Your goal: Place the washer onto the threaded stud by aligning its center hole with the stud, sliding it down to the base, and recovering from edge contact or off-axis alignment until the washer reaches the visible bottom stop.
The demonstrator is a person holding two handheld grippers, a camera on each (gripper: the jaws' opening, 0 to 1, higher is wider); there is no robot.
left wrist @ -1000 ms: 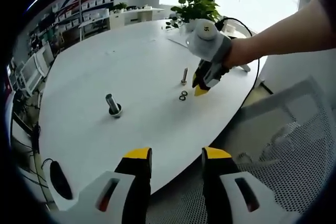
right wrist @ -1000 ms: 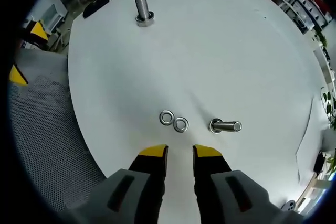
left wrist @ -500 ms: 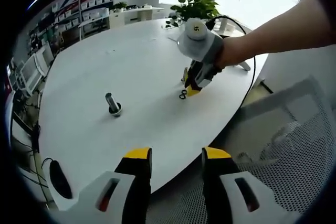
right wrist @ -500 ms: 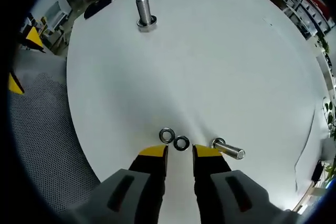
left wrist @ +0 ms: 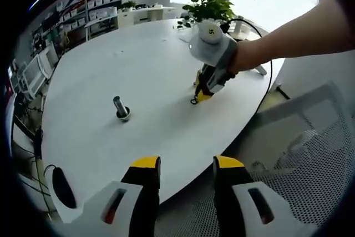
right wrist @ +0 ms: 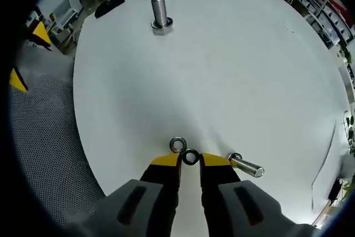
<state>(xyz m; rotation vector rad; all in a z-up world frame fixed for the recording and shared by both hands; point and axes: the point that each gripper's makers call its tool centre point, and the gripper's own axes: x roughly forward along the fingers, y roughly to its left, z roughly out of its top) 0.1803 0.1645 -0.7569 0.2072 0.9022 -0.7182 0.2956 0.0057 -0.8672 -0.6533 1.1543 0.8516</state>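
Observation:
A large threaded stud [left wrist: 120,107] [right wrist: 160,13] stands upright on the round white table [left wrist: 138,59] [right wrist: 233,65]. Two steel washers lie side by side near the table's edge. In the right gripper view my right gripper [right wrist: 190,160] has its yellow tips against the two sides of one washer [right wrist: 190,157], low on the table. The second washer [right wrist: 177,145] touches it just beyond. In the left gripper view the right gripper [left wrist: 203,96], held by a hand, covers most of the washers [left wrist: 193,101]. My left gripper [left wrist: 187,163] hangs open off the table's near edge, holding nothing.
A small bolt [right wrist: 244,165] lies on its side right of the washers. A black mouse-like object [left wrist: 64,190] sits at the table's near left edge. A mesh chair [left wrist: 310,159] is on the right, a potted plant [left wrist: 208,7] and a cable at the far side.
My right gripper moved down and forward to the washers, and its jaws narrowed around the nearer one. The left gripper stayed open and still.

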